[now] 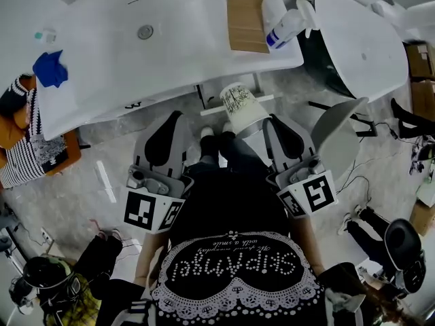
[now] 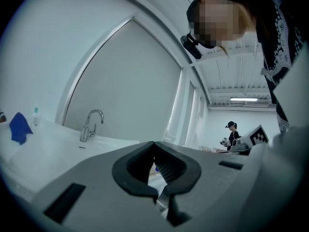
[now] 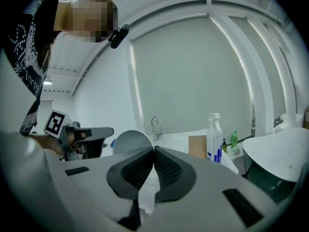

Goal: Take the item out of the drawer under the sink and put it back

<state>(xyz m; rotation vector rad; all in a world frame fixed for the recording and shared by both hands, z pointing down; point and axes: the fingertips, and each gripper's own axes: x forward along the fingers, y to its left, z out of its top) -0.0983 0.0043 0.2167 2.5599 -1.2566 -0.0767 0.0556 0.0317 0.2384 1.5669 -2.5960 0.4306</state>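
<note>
Grippers sit side by side in the head view, before the long white sink counter (image 1: 170, 53). The left gripper (image 1: 177, 116) is apart from the white tapered cup with black lettering (image 1: 241, 107), which hangs tilted at the right gripper's (image 1: 270, 121) tip.

In the left gripper view, its jaws (image 2: 154, 144) meet, empty, facing a chrome tap (image 2: 91, 124).

In the right gripper view, the jaws (image 3: 154, 149) are pinched on the cup's (image 3: 131, 141) rim.

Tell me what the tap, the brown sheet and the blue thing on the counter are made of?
Tap: metal, seemingly chromed; it shines silver. Brown sheet: probably cardboard; flat, matt, tan. Blue thing: likely cloth; crumpled and folded.
</note>
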